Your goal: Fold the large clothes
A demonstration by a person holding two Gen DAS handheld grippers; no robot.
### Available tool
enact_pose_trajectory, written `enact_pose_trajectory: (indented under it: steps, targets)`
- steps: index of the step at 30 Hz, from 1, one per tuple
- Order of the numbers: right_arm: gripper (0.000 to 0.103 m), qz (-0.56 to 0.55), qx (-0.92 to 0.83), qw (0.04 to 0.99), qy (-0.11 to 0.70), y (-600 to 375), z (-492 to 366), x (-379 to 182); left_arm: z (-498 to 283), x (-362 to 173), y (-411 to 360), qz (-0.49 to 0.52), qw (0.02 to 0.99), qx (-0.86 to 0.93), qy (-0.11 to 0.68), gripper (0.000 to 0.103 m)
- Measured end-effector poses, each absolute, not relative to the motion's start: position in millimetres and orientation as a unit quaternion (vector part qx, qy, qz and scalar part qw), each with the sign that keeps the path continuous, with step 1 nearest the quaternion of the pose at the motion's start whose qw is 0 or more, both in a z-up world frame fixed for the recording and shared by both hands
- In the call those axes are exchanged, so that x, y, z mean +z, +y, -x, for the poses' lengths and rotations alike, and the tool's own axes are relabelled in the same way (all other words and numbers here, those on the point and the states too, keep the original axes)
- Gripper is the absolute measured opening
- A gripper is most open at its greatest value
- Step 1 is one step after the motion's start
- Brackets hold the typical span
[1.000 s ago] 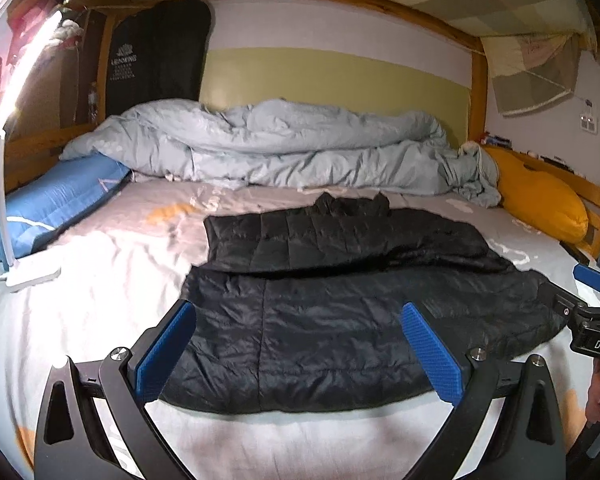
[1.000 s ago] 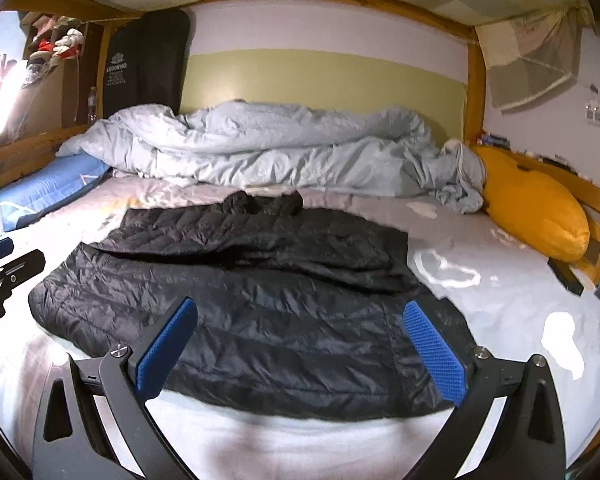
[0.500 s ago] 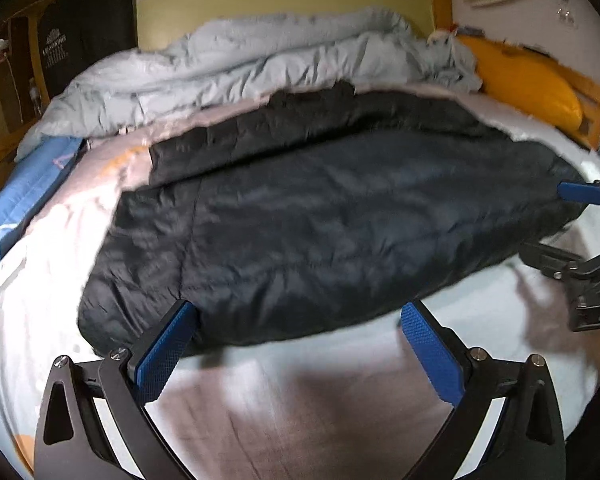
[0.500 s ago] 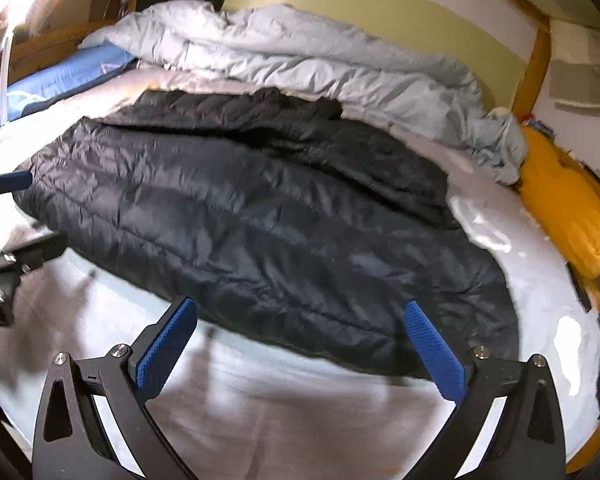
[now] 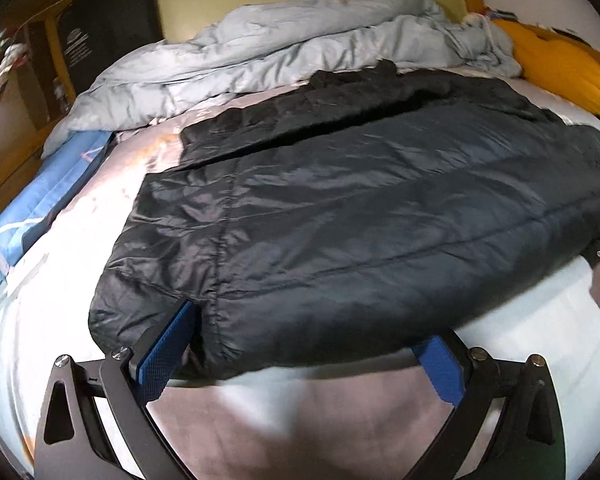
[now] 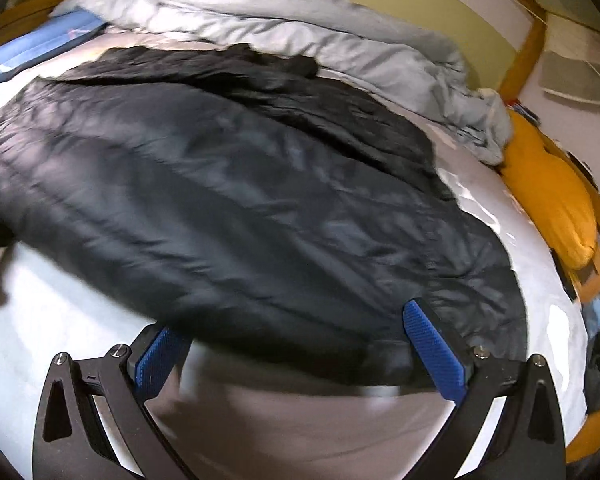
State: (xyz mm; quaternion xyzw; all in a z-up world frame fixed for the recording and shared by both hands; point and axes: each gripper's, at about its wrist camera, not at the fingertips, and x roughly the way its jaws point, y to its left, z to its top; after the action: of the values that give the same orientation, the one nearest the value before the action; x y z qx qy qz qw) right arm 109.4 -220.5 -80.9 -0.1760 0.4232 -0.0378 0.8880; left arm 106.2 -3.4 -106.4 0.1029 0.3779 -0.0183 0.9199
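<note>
Bed (image 5: 340, 432) w/ pale sheet fills both views; crumpled grey duvet (image 5: 300, 44) heaped at far side, blue pillow (image 5: 40, 208) along one edge, yellow cushion (image 6: 548, 196) at the other. Black puffer jacket (image 5: 360, 220) lies flat across the sheet, quilted, near hem facing both cams, collar end towards the duvet.

Left gripper (image 5: 300, 356): jaws wide apart, straddling the near hem. One blue pad (image 5: 168, 352) sits on top of the jacket's corner, the other tucked under the hem edge; fabric in the gap, not clamped.

Right gripper (image 6: 300, 348): jaws also spread wide at the hem's other end. One pad (image 6: 432, 348) over the fabric, opposite one partly hidden under the hem. Nothing pinched. Slight motion blur in this view.
</note>
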Motion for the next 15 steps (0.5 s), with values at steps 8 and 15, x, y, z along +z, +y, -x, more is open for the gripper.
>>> enact_pose_trajectory:
  steps: [8, 15]
  targets:
    - [0.102, 0.158, -0.067, 0.888, 0.426, -237.1, -117.2, -80.0, -107.2, -104.7, 1.1, -0.097, 0.922, -0.012, 0.375, 0.101]
    - [0.078, 0.17, -0.081, 0.891, 0.413, -242.4, -122.6, -81.7, -110.9, -103.2, 7.6, -0.083, 0.924, -0.003, 0.374, 0.095]
